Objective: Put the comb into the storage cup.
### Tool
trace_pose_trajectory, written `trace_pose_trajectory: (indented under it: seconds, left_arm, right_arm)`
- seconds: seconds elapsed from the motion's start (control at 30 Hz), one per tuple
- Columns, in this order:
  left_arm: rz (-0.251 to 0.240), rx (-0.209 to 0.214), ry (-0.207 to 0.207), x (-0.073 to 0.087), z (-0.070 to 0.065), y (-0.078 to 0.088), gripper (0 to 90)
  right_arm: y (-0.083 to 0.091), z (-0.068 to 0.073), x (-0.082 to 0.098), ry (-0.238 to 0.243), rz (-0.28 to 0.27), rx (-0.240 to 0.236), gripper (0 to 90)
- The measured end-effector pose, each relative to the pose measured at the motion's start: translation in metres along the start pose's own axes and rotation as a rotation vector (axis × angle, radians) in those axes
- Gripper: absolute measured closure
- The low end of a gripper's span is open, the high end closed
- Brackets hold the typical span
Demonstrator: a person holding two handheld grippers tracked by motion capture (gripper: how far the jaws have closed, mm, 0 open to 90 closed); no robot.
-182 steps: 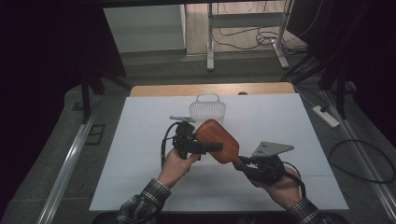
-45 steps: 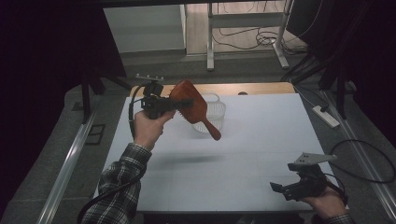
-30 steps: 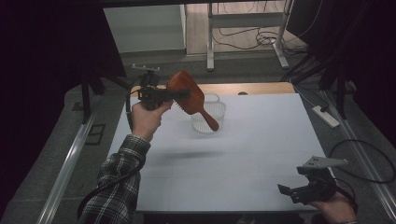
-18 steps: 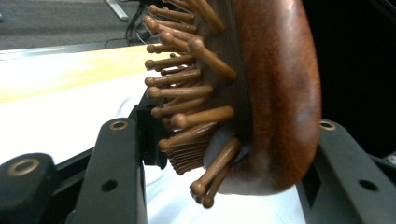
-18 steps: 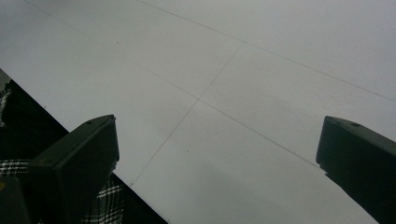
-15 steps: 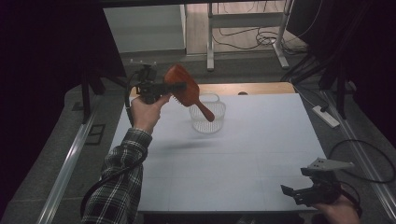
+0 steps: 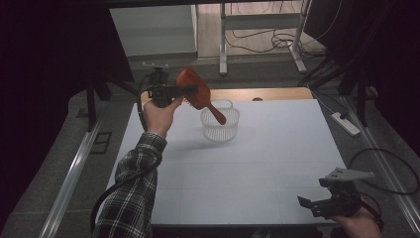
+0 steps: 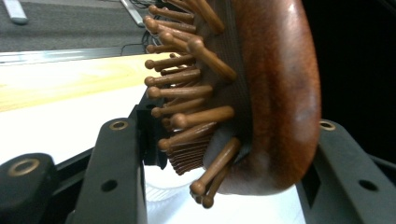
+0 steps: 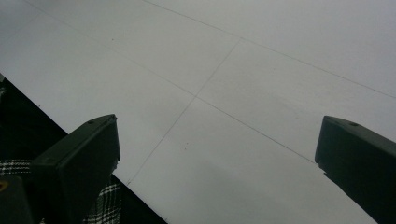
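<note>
Over the far left of the table [image 7: 257,163], my left gripper [image 7: 171,91] clamps the wooden hairbrush [image 7: 195,94], handle tilted toward the clear basket [image 7: 220,126]. Brush looks lifted but not yet dropped in. My right gripper [image 7: 317,206] rests near the front edge, jaws spread, empty.

Lab, black curtains [image 7: 54,59], floor cables [image 7: 267,39] (dim)

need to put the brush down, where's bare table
Most of the white table is bare: the whole stretch between the basket and the right gripper, plus both sides. Only the basket's spot at the far middle is taken.
</note>
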State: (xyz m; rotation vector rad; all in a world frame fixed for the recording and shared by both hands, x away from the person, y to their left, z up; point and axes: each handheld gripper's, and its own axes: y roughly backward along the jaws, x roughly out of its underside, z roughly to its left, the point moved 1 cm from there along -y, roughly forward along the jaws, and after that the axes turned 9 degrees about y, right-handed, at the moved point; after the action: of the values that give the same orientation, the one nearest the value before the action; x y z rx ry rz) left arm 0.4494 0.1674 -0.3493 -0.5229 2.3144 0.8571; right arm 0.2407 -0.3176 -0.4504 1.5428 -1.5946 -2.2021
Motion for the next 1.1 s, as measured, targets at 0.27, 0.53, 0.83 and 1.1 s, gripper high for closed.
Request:
trace_pose_trajectory:
  seconds: [0.27,0.53,0.83,1.1]
  left_arm:
    - [-0.015,-0.01,0.01,0.001,0.002,-0.014,51.5]
    - [-0.02,-0.02,0.016,0.005,0.004,-0.027,51.5]
    - [-0.013,-0.031,0.028,0.015,0.01,-0.042,51.6]
    - [-0.007,-0.037,0.044,0.023,0.013,-0.055,51.5]
  right_arm:
    - [0.0,0.0,0.0,0.002,0.004,0.003,1.0]
    - [0.0,0.001,0.0,0.008,0.01,0.004,1.7]
    - [-0.001,0.001,0.0,0.009,0.014,0.005,2.1]
    - [-0.001,0.001,0.0,0.01,0.018,0.004,2.2]
